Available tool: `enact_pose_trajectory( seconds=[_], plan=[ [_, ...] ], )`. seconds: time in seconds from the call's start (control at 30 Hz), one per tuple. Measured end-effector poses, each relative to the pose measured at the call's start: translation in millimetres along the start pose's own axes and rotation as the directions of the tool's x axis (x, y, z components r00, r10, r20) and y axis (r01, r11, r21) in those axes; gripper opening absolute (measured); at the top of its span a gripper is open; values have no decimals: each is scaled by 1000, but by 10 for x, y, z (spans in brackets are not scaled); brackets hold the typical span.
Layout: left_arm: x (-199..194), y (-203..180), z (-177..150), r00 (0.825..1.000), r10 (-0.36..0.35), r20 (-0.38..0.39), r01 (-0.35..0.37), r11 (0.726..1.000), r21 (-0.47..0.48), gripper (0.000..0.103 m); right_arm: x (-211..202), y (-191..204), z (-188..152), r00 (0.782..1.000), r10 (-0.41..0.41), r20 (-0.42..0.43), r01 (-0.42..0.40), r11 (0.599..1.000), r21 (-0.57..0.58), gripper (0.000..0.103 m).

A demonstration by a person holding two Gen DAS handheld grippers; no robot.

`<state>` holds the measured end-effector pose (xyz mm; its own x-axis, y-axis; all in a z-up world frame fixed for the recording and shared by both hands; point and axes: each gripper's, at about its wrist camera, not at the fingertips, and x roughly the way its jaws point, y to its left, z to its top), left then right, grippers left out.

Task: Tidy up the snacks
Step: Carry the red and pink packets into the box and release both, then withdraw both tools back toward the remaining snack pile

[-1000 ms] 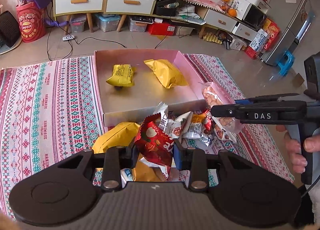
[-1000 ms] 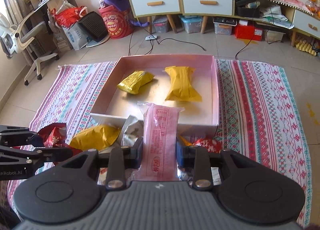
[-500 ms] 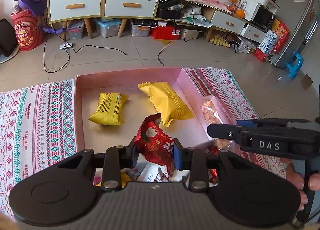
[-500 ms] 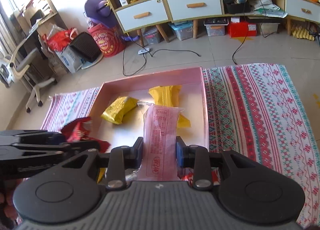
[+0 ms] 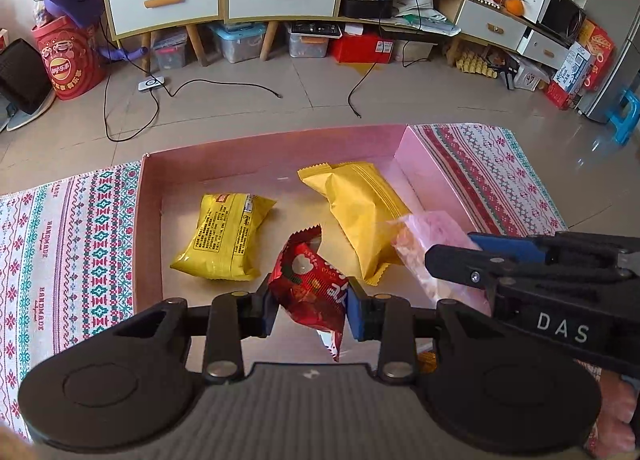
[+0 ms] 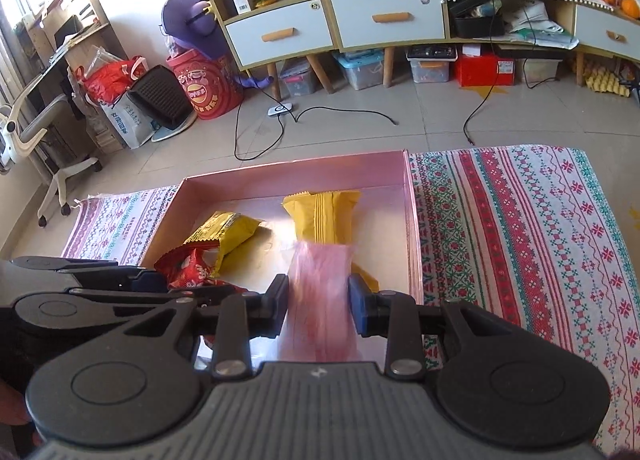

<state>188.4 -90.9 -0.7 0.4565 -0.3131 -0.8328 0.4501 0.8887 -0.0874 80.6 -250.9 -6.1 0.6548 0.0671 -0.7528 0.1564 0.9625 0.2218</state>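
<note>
Left wrist view: our left claw [image 5: 307,302] is clamped on a red packet [image 5: 308,288], hanging over the near part of the pink box [image 5: 430,164]. Two yellow packets [image 5: 224,238] lie inside the box, just beyond it.

Right wrist view: our right claw [image 6: 319,305] pinches a pink packet [image 6: 320,300] over the box's near right side, blurry, partly covering the bigger yellow pack [image 6: 324,216].

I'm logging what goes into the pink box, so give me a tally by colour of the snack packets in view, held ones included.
Yellow: 2, the printed yellow packet and the plain yellow packet, both lying in the pink box
Red: 1, the red packet in the left gripper
Pink: 1, the pink packet in the right gripper
Total: 4
</note>
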Motion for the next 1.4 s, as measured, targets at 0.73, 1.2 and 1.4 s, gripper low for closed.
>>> enact_pose_trajectory(
  seconds=[0.73, 1.2, 1.4],
  plan=[
    [-206, 117, -33, 1000, 23, 2, -22, 996, -86, 82, -230, -78, 89, 997, 61, 38, -63, 997, 39, 76],
    [-557, 237, -321, 1000, -5, 19, 7, 996, -88, 98, -479, 73, -113, 999, 34, 27, -32, 998, -53, 98],
    [-687, 300, -535, 1000, -13, 29, 15, 997, -76, 101, -553, 119, -214, 1000, -10, 9, 11, 994, -107, 102]
  ],
)
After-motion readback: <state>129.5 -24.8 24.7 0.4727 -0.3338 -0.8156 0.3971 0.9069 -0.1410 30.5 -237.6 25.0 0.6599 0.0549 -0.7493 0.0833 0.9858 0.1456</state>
